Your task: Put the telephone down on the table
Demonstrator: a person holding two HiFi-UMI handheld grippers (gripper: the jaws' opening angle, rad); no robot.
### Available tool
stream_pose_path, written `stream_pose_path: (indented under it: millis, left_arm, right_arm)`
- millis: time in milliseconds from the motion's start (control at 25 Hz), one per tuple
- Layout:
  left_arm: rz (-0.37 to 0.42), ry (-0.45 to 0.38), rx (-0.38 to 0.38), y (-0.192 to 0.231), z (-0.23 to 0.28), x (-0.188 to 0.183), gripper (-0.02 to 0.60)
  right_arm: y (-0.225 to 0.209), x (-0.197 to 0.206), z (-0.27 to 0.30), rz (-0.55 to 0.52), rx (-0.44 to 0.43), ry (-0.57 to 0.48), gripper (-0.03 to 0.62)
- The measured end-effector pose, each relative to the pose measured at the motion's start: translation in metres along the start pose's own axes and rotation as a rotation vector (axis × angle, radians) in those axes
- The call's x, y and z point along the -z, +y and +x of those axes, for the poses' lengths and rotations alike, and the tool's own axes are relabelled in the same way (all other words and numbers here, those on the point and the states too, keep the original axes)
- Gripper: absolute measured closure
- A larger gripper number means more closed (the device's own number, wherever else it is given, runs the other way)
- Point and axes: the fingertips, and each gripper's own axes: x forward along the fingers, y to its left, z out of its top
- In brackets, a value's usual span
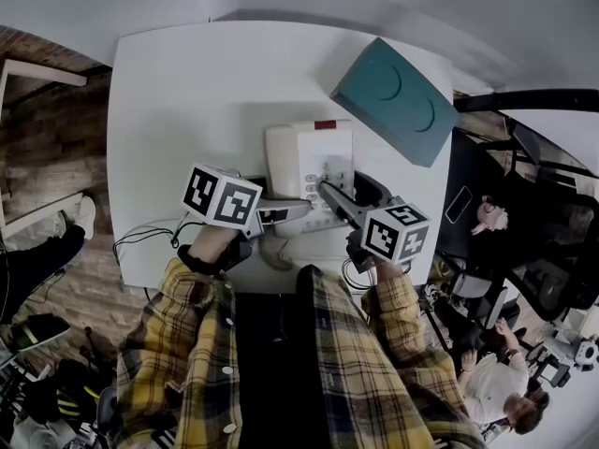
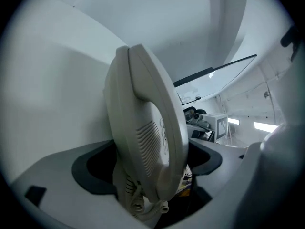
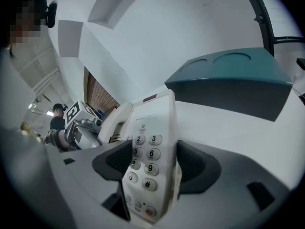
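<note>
White handset (image 2: 147, 128) in left gripper (image 2: 145, 168), base (image 3: 155, 123) in right gripper (image 3: 151, 168), perhaps lifted

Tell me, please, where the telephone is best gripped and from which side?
Probably by its near end, coming from the table's front edge. The telephone body is narrow enough across the keypad for the right tool to span it, as it does, while the left tool clamps the handset.
</note>
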Motion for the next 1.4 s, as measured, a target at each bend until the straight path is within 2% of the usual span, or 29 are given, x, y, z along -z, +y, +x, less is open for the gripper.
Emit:
stream_pose_path:
  millis: [200, 560, 800, 960, 1160, 1400]
  left_arm:
    - [-0.018, -0.023, 0.001, 0.001, -0.001, -0.001, 0.156]
    - [0.008, 0.003, -0.024, -0.002, 0.000, 0.000, 0.156]
    - [0.025, 0.046, -0.075, 0.005, -0.003, -0.002, 0.156]
    - [0.058, 0.019, -0.131, 0.015, -0.016, -0.017, 0.157]
    - [0.036, -0.041, -0.137, 0.018, -0.027, -0.024, 0.156]
    - [0.039, -0.074, -0.150, 0.020, -0.031, -0.025, 0.158]
  right_arm:
    - [0.001, -0.003, 0.003, -0.017, -0.002, 0.014, 0.298]
    - [0.001, -0.003, 0.000, -0.027, 0.002, 0.015, 0.298]
    - [-0.002, -0.003, 0.005, -0.027, 0.012, 0.015, 0.298]
    - [-0.004, -0.010, 0.009, -0.055, 0.024, 0.003, 0.298]
    - [-0.003, -0.011, 0.009, -0.067, 0.035, 0.004, 0.298]
    - [-0.004, -0.011, 0.009, -0.075, 0.064, 0.008, 0.298]
